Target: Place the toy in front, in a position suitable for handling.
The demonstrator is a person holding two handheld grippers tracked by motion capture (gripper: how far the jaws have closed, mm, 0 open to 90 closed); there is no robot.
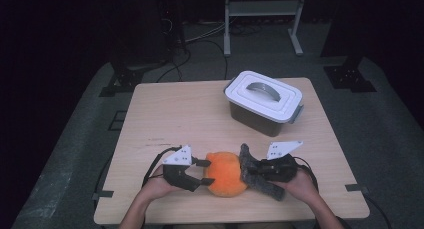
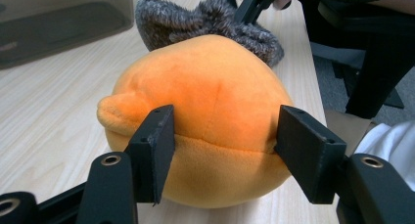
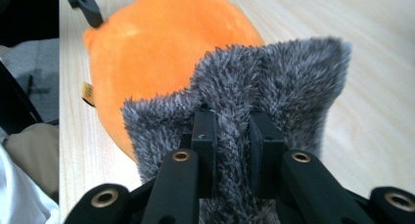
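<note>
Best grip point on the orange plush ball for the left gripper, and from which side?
Across its middle, near the seam, coming in low from the person's left. The orange plush ball is round, soft and resting on the table, so its widest band should compress between the pads. The left gripper already straddles it there, jaws open. The grey furry piece, pinched by the right gripper, blocks the other side.

Orange plush toy [image 2: 205, 116]: short-pile cloth, soft and matt, with a stitched seam. Grey piece [image 3: 264, 87]: shaggy, long-pile fabric, rough-looking. Bench [image 1: 190, 114]: pale wood-grain top, smooth, low sheen. Lidded box [image 1: 263, 103]: smooth plastic, white lid, slightly glossy. Left hand-held gripper [image 2: 225, 150]: matt black plastic jaws, brass-coloured metal eyelets.
</note>
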